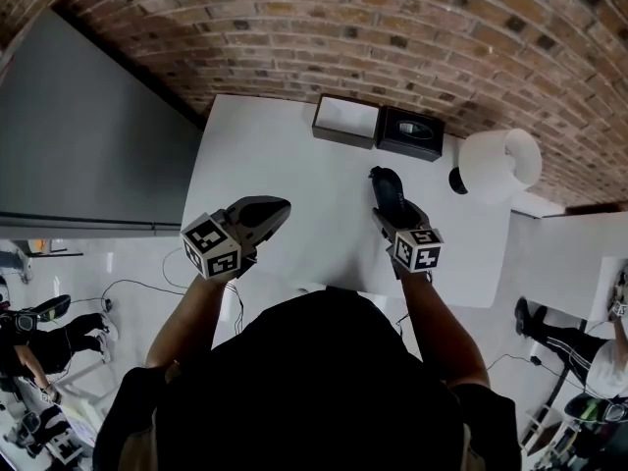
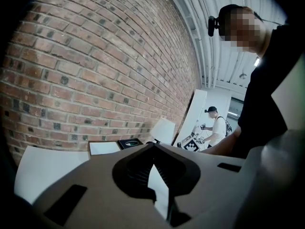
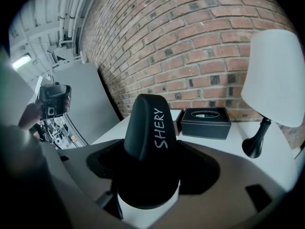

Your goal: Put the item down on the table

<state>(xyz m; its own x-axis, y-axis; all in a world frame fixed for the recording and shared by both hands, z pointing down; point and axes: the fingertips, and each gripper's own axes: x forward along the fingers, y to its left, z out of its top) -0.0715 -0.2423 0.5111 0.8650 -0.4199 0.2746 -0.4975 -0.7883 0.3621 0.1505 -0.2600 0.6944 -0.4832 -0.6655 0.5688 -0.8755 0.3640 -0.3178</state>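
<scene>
A black rounded case [image 3: 148, 142] with "SHERY" printed on it stands up between the jaws of my right gripper [image 3: 148, 180], which is shut on it. In the head view the case [image 1: 389, 192] and right gripper [image 1: 385, 179] hang over the middle right of the white table [image 1: 285, 155]. My left gripper [image 1: 275, 209] is over the table's left front part. Its jaws meet at the tips and hold nothing. In the left gripper view, the left gripper [image 2: 153, 147] shows only a thin sliver of table between the jaws.
At the table's far edge, against the brick wall, sit a white-lidded box [image 1: 346, 120] and a black box [image 1: 410, 132]. A white-shaded lamp [image 1: 500, 163] stands at the back right. A grey panel [image 1: 88, 145] leans on the left. Other people stand beyond the table.
</scene>
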